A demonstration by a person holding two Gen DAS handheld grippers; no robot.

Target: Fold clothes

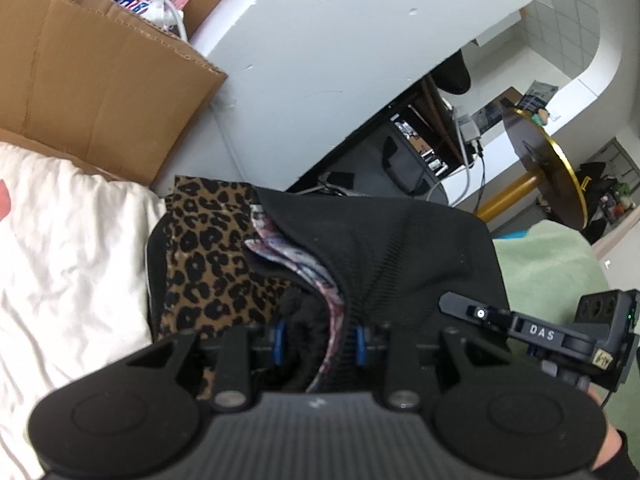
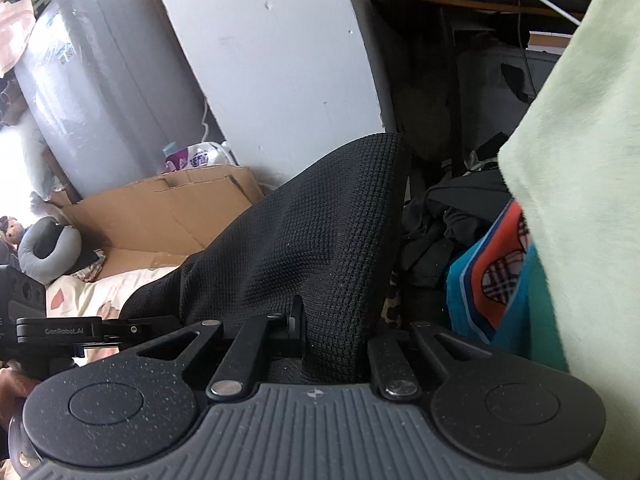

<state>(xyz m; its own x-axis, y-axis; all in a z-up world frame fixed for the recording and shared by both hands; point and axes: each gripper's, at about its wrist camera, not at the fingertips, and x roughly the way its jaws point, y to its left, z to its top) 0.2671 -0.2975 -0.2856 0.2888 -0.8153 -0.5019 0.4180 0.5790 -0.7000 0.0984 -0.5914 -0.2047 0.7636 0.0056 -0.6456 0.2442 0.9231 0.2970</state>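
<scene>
A black waffle-knit garment (image 1: 400,248) with a floral lining edge (image 1: 320,280) is lifted between both grippers. In the left wrist view my left gripper (image 1: 320,344) is shut on a bunched fold of it, and the blue pads (image 1: 280,342) press the cloth from both sides. My right gripper (image 1: 480,314) reaches in from the right and touches the same garment. In the right wrist view my right gripper (image 2: 332,332) is shut on the black garment (image 2: 312,232), which rises like a tent and hides the right finger. The left gripper (image 2: 80,332) shows at the left edge.
A leopard-print garment (image 1: 208,264) lies under the black one, on white bedding (image 1: 60,260). An open cardboard box (image 1: 100,80) stands behind. A green blanket (image 2: 580,160) and a teal-and-orange cloth (image 2: 492,280) are on the right. A white wall panel (image 2: 272,72) stands ahead.
</scene>
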